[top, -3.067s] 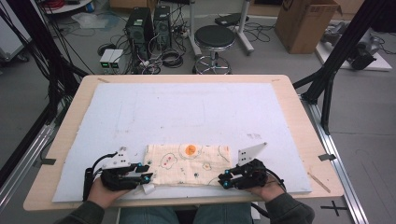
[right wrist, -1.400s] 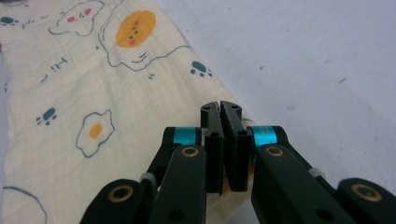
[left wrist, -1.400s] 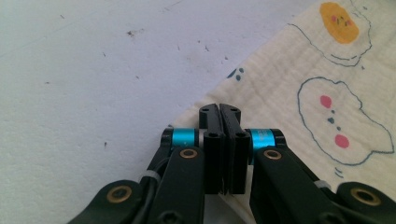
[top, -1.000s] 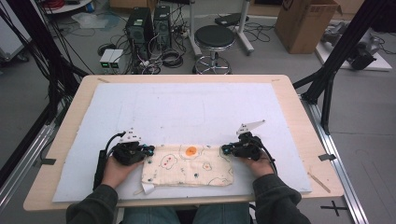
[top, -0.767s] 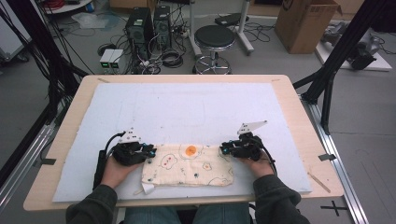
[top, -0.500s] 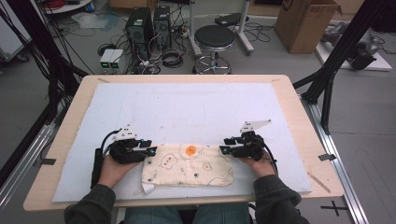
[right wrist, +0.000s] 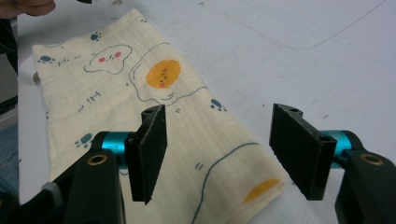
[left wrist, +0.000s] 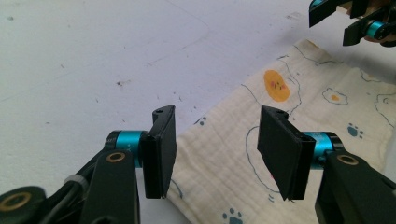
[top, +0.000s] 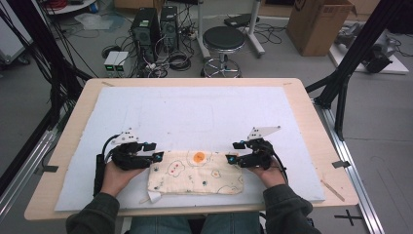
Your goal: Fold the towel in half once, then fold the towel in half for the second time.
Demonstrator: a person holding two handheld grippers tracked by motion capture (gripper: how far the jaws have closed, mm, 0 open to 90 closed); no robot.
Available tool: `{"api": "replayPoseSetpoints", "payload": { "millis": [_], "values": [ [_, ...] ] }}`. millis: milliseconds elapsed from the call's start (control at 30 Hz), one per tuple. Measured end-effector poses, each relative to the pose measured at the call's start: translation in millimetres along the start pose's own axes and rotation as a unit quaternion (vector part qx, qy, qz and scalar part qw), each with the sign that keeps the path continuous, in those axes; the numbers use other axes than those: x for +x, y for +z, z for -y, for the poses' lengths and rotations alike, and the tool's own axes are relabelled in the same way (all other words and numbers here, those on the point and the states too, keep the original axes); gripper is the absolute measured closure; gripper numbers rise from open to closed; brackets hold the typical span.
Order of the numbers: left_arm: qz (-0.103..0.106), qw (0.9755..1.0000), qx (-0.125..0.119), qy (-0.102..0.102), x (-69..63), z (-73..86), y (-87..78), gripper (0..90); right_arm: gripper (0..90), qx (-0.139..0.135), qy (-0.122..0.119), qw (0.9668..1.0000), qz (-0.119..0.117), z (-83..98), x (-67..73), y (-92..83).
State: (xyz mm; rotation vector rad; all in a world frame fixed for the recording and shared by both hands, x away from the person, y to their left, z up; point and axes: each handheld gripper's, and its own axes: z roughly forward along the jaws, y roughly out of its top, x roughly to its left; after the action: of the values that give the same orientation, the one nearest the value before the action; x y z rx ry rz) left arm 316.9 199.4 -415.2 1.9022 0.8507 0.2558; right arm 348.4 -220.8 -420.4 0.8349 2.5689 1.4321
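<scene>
Since a moment ago, both grippers have been sliding a little way outward, off the two ends of the cloth (top: pixel 196 172), and the cloth is staying where it was. The cloth is lying flat on the white mat (top: pixel 204 112), near the 6 o'clock edge of the table (top: pixel 311 112), folded into a long strip. It is cream with little drawings on it: an orange spot, paw prints and fried eggs.

The left gripper (top: pixel 151 152) is sitting at the 9 o'clock end of the cloth. In the left gripper view its jaws are standing wide apart and holding nothing, with the cloth's corner lying under the gap between them (left wrist: pixel 215 149).

The right gripper (top: pixel 234 152) is sitting at the 3 o'clock end. In the right gripper view its jaws are also spread wide and gripping nothing, and the cloth's end is lying below them (right wrist: pixel 217 154).

A hand is wrapping around each gripper, and dark sleeves are coming in from 6 o'clock. A small white tag (top: pixel 154 197) is sticking out at the cloth's 7 o'clock corner.
</scene>
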Motion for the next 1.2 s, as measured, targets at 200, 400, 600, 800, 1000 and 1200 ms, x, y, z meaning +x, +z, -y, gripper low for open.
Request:
{"api": "replayPoseSetpoints", "payload": {
  "millis": [200,400,600,800,1000,1200],
  "values": [
    [-0.001,1.0,0.001,0.004,-1.2,-0.6,0.3,46.1,35.2,0.005,-0.001,1.0,-0.003,-0.6,2.6,0.9],
    [-0.003,1.0,0.002,0.007,-1.5,-1.3,0.6,45.8,35.0,0.006,-0.005,1.0,0.0,-0.9,2.2,1.5],
    [-0.01,0.9998,0.005,0.016,-0.9,-0.9,1.6,45.9,35.2,0.004,-0.001,1.0,0.009,-2.2,-0.4,0.7],
    [-0.034,0.9992,0.007,0.021,3.5,-1.0,4.2,46.3,38.4,0.0,0.0,0.9998,0.022,-4.4,-7.4,-0.1],
    [-0.062,0.9979,0.014,-0.001,15.4,0.3,9.8,50.9,46.4,0.016,0.005,0.999,0.041,-2.8,-15.7,1.2],
    [-0.058,0.9978,0.029,-0.012,18.8,2.3,19.5,51.1,53.8,0.026,0.025,0.9989,0.03,-0.2,-21.6,1.9]
  ]
}}
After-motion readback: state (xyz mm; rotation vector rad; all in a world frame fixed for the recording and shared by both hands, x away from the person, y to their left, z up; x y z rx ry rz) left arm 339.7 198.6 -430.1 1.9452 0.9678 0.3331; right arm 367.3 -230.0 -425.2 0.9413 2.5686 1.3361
